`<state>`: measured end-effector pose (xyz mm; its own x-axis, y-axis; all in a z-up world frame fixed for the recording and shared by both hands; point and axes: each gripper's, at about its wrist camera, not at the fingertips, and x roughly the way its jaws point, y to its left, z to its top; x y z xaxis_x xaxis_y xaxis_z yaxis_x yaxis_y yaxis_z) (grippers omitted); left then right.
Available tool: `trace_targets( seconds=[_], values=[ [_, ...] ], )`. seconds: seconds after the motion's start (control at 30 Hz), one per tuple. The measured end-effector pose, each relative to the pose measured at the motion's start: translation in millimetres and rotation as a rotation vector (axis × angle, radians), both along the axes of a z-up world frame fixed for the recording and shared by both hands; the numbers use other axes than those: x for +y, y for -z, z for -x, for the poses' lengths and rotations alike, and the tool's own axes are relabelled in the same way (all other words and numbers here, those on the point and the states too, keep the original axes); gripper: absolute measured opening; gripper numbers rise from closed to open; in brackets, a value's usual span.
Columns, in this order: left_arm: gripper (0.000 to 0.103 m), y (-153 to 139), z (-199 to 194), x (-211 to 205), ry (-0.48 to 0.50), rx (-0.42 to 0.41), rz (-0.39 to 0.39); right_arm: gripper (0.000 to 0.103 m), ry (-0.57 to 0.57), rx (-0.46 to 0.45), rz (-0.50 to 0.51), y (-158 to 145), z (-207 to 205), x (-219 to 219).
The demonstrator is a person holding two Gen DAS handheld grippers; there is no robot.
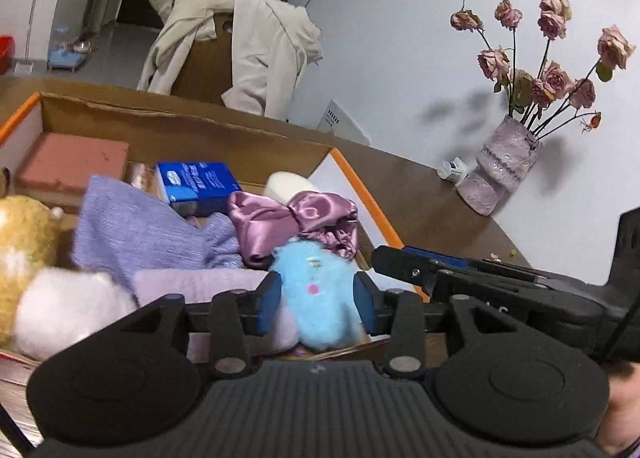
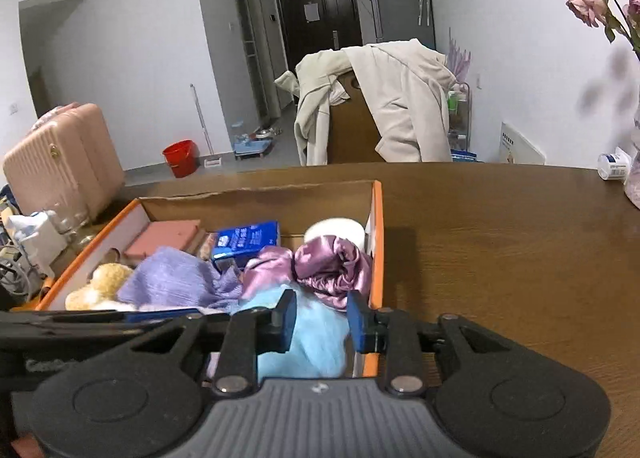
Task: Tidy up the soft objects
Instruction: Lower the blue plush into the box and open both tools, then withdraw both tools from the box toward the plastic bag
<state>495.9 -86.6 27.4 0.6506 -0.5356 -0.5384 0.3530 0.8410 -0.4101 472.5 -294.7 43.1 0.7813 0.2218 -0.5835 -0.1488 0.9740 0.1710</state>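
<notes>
Both tools [image 1: 316,300] [image 2: 322,324] pinch the blue plush [image 1: 316,294], lengthwise away from them, above the box [image 2: 378,242]; bare worktop [image 2: 500,258] to the right.

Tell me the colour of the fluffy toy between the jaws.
Light blue fluffy toy, with small pink and pale marks on it; the left wrist view shows it best.

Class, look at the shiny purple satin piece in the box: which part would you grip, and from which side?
Grip the satin piece at its cinched middle, where the fabric narrows between two puffed halves. Come from above: the box wall and blue fluffy toy crowd its sides.
</notes>
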Motion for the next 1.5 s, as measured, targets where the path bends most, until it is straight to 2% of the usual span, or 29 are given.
trace_targets(
  seconds=[0.03,0.1,0.2,0.3,0.37,0.4,0.47,0.53,0.6,0.7,0.77,0.87,0.93,1.03,1.2,1.3,1.5],
  values=[
    [0.044,-2.4,2.6,3.7,0.000,-0.018,-0.001,0.028,0.004,-0.006,0.006,1.0,0.4,0.5],
    [0.045,-9.4,8.2,11.7,-0.030,-0.044,-0.021,0.028,0.002,-0.019,0.028,1.2,2.5,3.3],
    [0.045,-19.7,17.2,20.6,-0.057,-0.060,-0.040,0.028,-0.002,-0.023,0.009,-3.8,6.2,3.8],
    [0.045,-34.7,33.4,29.3,-0.067,-0.089,-0.052,0.028,-0.008,-0.049,-0.005,-18.7,17.4,4.3],
    [0.046,-48.5,50.0,35.9,-0.074,-0.124,-0.074,0.032,-0.016,-0.072,-0.001,-32.3,31.5,4.5],
    [0.049,-54.3,57.9,39.1,-0.079,-0.144,-0.084,0.033,-0.019,-0.085,0.005,-39.0,39.1,5.5],
    [0.056,-68.0,79.5,49.8,-0.101,-0.192,-0.106,0.039,-0.029,-0.111,0.019,-53.4,56.6,6.9],
    [0.068,-78.1,98.0,59.2,-0.134,-0.225,-0.134,0.046,-0.035,-0.142,0.041,-67.4,77.5,9.0],
    [0.070,-86.3,120.7,69.0,-0.175,-0.261,-0.180,0.056,-0.043,-0.168,0.061,-77.3,99.9,11.2],
    [0.080,-93.2,156.1,79.9,-0.209,-0.321,-0.242,0.068,-0.068,-0.217,0.087,-86.0,138.1,16.3],
    [0.083,-92.5,185.4,87.4,-0.236,-0.375,-0.282,0.077,-0.072,-0.257,0.100,-86.6,165.8,21.3],
    [0.087,-85.1,227.8,98.9,-0.270,-0.417,-0.304,0.086,-0.054,-0.327,0.096,-81.6,212.7,26.8],
    [0.092,-76.9,253.6,107.9,-0.273,-0.414,-0.277,0.089,-0.046,-0.364,0.091,-75.1,242.9,30.6],
    [0.093,-56.7,288.4,122.5,-0.272,-0.354,-0.216,0.089,-0.042,-0.391,0.089,-61.2,284.3,38.3],
    [0.095,-28.3,337.4,140.2,-0.335,-0.287,-0.191,0.089,-0.052,-0.356,0.060,-35.2,340.1,47.5],
    [0.095,-18.0,350.9,143.7,-0.357,-0.260,-0.236,0.090,-0.087,-0.333,0.046,-24.0,358.1,46.5],
    [0.095,-16.5,364.6,144.1,-0.363,-0.260,-0.228,0.090,-0.061,-0.299,0.034,-15.3,369.7,46.8]
  ],
)
